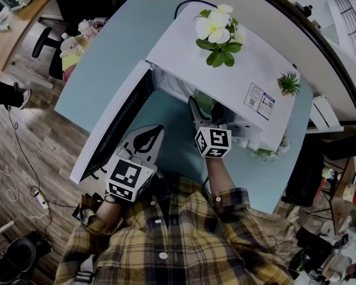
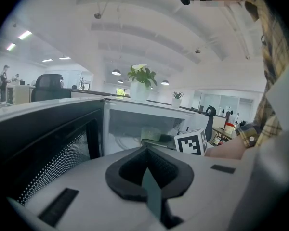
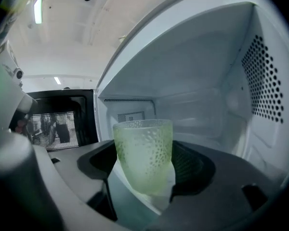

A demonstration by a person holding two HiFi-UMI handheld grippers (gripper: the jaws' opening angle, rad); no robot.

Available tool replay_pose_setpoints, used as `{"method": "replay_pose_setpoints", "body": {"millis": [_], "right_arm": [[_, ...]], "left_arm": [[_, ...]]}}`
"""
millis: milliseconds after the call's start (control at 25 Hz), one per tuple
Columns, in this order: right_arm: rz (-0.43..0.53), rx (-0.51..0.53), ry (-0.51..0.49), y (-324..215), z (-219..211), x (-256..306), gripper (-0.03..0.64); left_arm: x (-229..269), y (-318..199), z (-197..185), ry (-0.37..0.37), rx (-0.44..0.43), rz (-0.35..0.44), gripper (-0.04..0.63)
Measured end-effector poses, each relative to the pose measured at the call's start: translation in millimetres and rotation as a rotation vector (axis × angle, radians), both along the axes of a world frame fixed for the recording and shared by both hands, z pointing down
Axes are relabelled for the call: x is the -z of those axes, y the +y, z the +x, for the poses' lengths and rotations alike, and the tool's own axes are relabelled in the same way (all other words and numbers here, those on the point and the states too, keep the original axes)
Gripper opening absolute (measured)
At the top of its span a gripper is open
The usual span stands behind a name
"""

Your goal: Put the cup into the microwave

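Microwave roof (image 1: 255,64) mostly hides overhead the cup (image 3: 143,153) the right claw (image 3: 144,174) grips; left claw (image 2: 147,177) clenched.

Right hand-held gripper (image 1: 205,113) extended forward, jaws clamped on cup (image 3: 143,153), left hand-held gripper (image 2: 148,172) back, jaws together

This is a big open-plan office. Strip lights (image 2: 25,34) run under a high curved ceiling (image 2: 149,32), a black swivel chair (image 2: 48,86) stands by a row of desks (image 2: 17,94), and a person (image 2: 4,76) stands at the far left end of the room. Close by, a white microwave (image 1: 225,82) with a pot of white flowers (image 1: 219,28) on top sits on a pale blue table (image 1: 107,64). Another office chair (image 1: 44,43) stands behind it, and a power strip (image 1: 40,199) and loose cables (image 1: 6,183) trail over the wood-look floor (image 1: 29,141).
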State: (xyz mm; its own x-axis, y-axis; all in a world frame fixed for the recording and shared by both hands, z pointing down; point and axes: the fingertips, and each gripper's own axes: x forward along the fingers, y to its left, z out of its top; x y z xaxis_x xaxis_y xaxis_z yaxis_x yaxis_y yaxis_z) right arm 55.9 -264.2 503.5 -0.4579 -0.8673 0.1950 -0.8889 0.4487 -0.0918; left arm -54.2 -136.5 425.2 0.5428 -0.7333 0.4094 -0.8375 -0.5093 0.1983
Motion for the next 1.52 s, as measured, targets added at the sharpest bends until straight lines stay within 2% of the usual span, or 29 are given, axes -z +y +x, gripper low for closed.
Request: {"method": "replay_pose_setpoints", "body": {"millis": [240, 520, 880, 960, 1040, 1240, 1320, 1520], "right_arm": [[-0.012, -0.028, -0.008, -6, 1, -4, 0.357], [-0.043, -0.011, -0.008, 1, 0, -9, 0.357], [-0.029, -0.048, 0.052, 22, 13, -10, 0.355], [-0.021, -0.059, 0.073, 27, 16, -11, 0.310], [-0.014, -0.065, 0.092, 31, 18, -11, 0.216], [-0.009, -0.058, 0.116, 31, 16, -11, 0.123], [-0.002, -0.055, 0.121, 29, 15, -9, 0.049], [0.005, -0.041, 0.119, 23, 10, -6, 0.005]], "left_arm": [[0, -1, 0, 0.001, -0.006, 0.000, -0.008], [1, 0, 0, 0.007, -0.013, 0.003, -0.009], [2, 1, 0, 0.013, -0.019, 0.009, -0.009], [2, 2, 1, 0.012, -0.021, 0.009, -0.009], [2, 2, 1, 0.013, -0.024, 0.009, -0.009], [3, 3, 1, 0.013, -0.025, 0.014, -0.009], [3, 3, 0, 0.012, -0.022, 0.015, -0.009], [3, 3, -1, 0.008, -0.016, 0.014, -0.009]]}}
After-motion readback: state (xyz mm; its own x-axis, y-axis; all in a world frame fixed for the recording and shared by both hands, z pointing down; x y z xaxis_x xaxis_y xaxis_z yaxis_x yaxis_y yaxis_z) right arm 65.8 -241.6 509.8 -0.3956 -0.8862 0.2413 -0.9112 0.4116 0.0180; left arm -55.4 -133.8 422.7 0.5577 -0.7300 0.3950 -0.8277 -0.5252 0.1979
